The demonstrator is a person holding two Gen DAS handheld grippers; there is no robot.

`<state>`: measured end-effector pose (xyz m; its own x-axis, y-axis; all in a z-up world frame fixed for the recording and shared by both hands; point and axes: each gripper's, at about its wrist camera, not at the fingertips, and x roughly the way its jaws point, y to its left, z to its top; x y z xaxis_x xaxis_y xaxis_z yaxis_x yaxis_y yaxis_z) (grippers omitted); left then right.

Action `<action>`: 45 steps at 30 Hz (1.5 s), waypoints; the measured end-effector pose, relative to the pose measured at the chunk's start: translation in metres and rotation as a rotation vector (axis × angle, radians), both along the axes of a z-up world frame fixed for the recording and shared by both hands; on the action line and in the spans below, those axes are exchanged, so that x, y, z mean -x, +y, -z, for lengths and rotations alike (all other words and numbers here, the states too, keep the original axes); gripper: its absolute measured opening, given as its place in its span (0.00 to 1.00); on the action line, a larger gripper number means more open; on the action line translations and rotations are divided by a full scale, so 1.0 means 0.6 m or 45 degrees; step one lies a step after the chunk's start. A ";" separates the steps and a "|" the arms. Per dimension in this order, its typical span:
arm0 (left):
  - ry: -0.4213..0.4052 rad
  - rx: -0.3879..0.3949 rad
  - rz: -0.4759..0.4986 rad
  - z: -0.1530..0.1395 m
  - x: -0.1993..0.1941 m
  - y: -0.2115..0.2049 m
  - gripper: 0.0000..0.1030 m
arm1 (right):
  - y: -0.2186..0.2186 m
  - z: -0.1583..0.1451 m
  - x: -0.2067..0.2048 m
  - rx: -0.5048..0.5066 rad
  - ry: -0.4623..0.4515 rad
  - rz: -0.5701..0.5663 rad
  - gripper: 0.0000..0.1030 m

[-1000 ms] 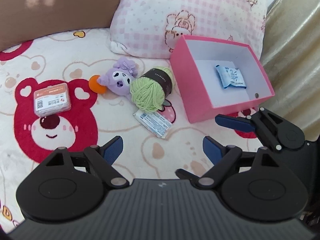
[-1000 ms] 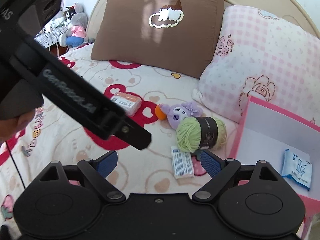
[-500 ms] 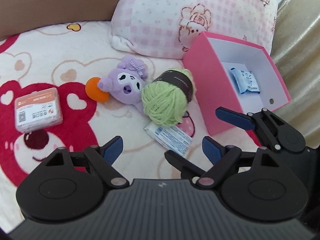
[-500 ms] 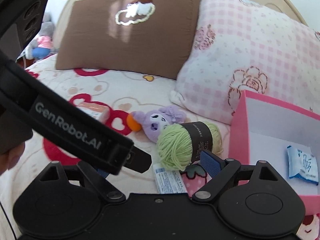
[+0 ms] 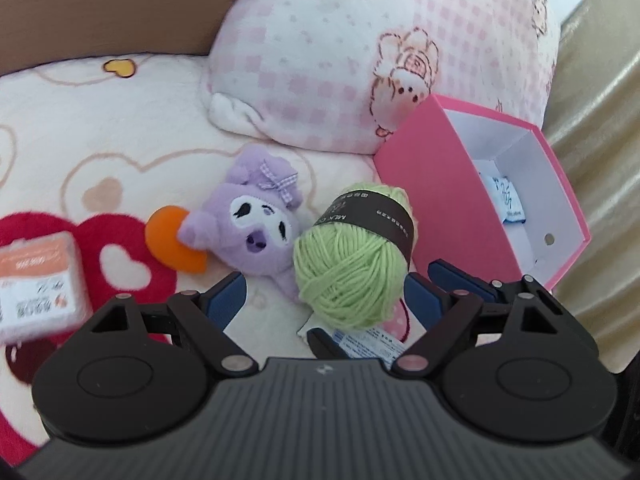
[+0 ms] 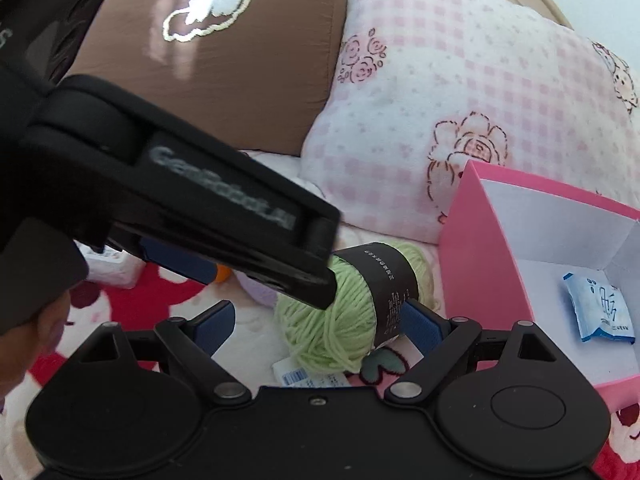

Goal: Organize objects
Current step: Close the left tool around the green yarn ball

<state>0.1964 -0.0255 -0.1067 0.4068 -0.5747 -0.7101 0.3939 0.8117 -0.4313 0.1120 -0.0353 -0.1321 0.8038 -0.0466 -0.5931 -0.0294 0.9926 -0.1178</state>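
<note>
A green yarn ball with a dark paper band lies on the bed, beside a purple plush toy and an orange ball. My left gripper is open, its fingers on either side of the yarn's near end. My right gripper is open too, close to the same yarn ball. A pink box stands to the right and holds a blue-white sachet. A white packet lies under the yarn. An orange-lidded case lies at the left.
A pink checked pillow and a brown pillow lean at the back of the bear-print blanket. The left gripper's black body crosses the right wrist view and hides the plush toy there. A beige surface rises right of the box.
Both grippers have moved forward toward the yarn ball, which now sits between their fingertips. Both stay open. The objects on the bed have not moved.
</note>
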 end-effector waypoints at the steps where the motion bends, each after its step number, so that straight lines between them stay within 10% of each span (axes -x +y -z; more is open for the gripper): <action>1: -0.007 0.000 0.007 0.000 -0.002 -0.004 0.83 | -0.002 0.003 -0.001 0.000 -0.007 0.012 0.89; 45: 0.169 0.083 0.096 0.010 -0.007 -0.053 0.52 | -0.085 0.025 0.023 -0.033 -0.015 -0.136 0.88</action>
